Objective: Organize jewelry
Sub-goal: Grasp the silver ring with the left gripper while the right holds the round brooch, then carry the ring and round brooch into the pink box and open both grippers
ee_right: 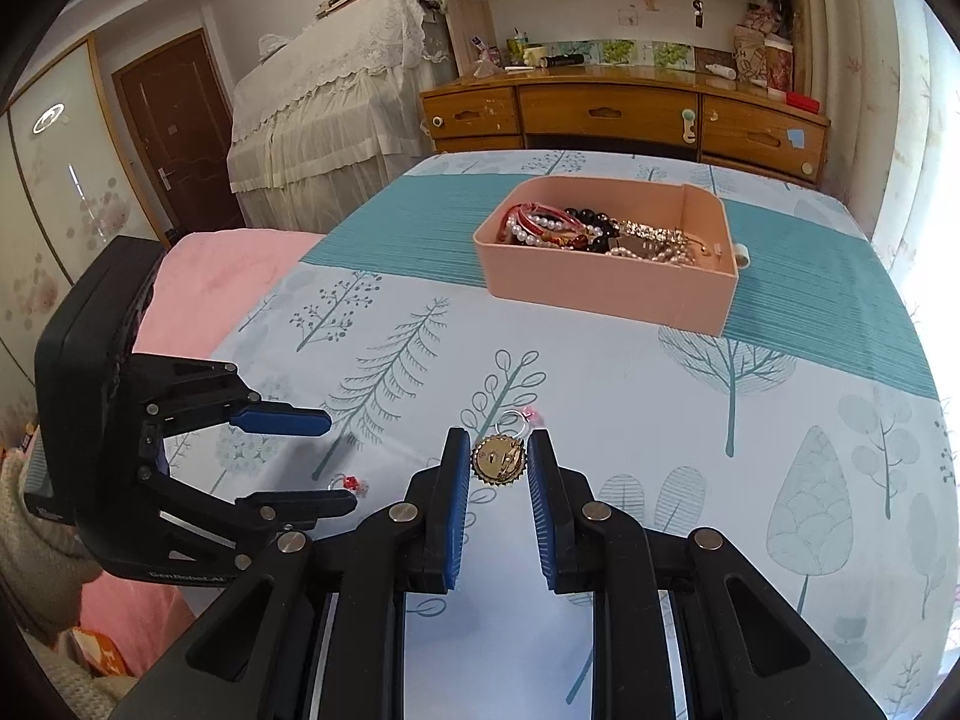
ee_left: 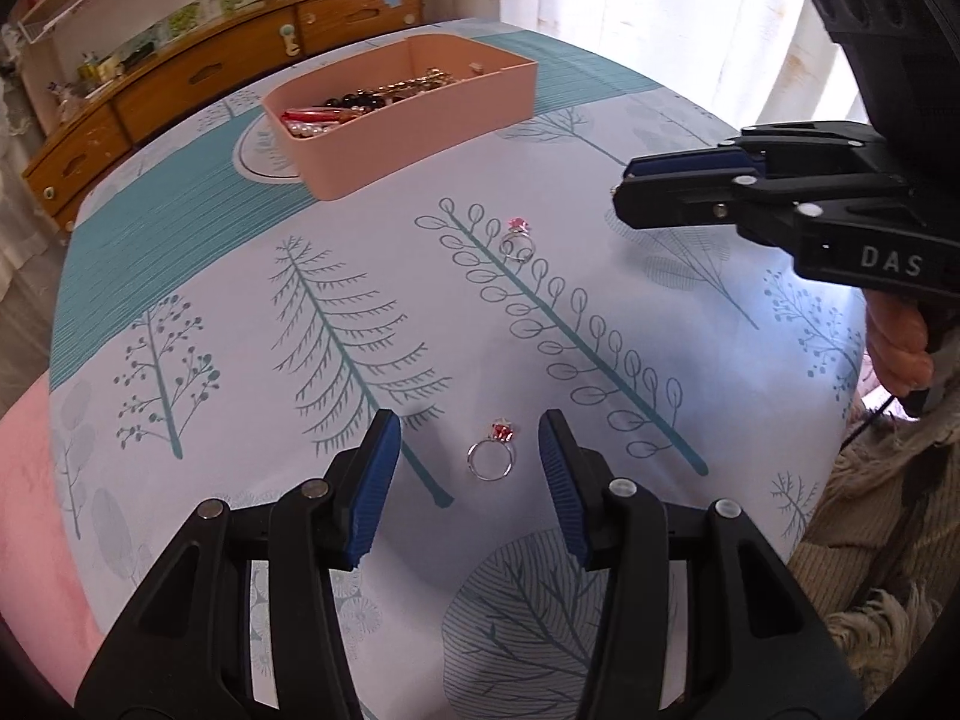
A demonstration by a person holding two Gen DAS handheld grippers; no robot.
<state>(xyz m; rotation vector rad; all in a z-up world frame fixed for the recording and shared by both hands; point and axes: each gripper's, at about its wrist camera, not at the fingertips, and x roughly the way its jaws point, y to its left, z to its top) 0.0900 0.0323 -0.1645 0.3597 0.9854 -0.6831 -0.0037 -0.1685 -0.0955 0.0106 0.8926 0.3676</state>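
Two rings are lying loose on the tree-print sheet of the bed [ee_left: 336,192], well apart from each other. The red-stone ring [ee_left: 491,459] is sitting flat between the fingers of the left tool [ee_left: 468,426]. That tool is hanging about half open over it, neither blue pad touching it, nothing gripped. The right wrist view is showing the same thing from the side: left tool [ee_right: 341,461] straddling the red-stone ring [ee_right: 348,483].

The pink-stone ring [ee_left: 517,240] is lying further up the sheet, on the leafy branch print, with no tool on it. In the right wrist view it [ee_right: 517,420] is peeking out just behind the right tool's load.

The right tool [ee_right: 499,437] is pinching a gold scalloped brooch [ee_right: 498,461] at its fingertips, jaws nearly closed on it, back side with the pin facing the camera. From the left wrist view the right tool [ee_left: 621,192] is hovering off the sheet, tips narrow, pointing towards the pink box [ee_left: 420,138]. A hand [ee_left: 900,348] in a knit sleeve is gripping its handle.

The pink box [ee_right: 600,294] is standing on the teal band of the sheet, apart from both rings. It is holding pearl strands, dark beads, red bangles and chains in a heap. A small white item is sitting just outside its far right corner, too small to identify
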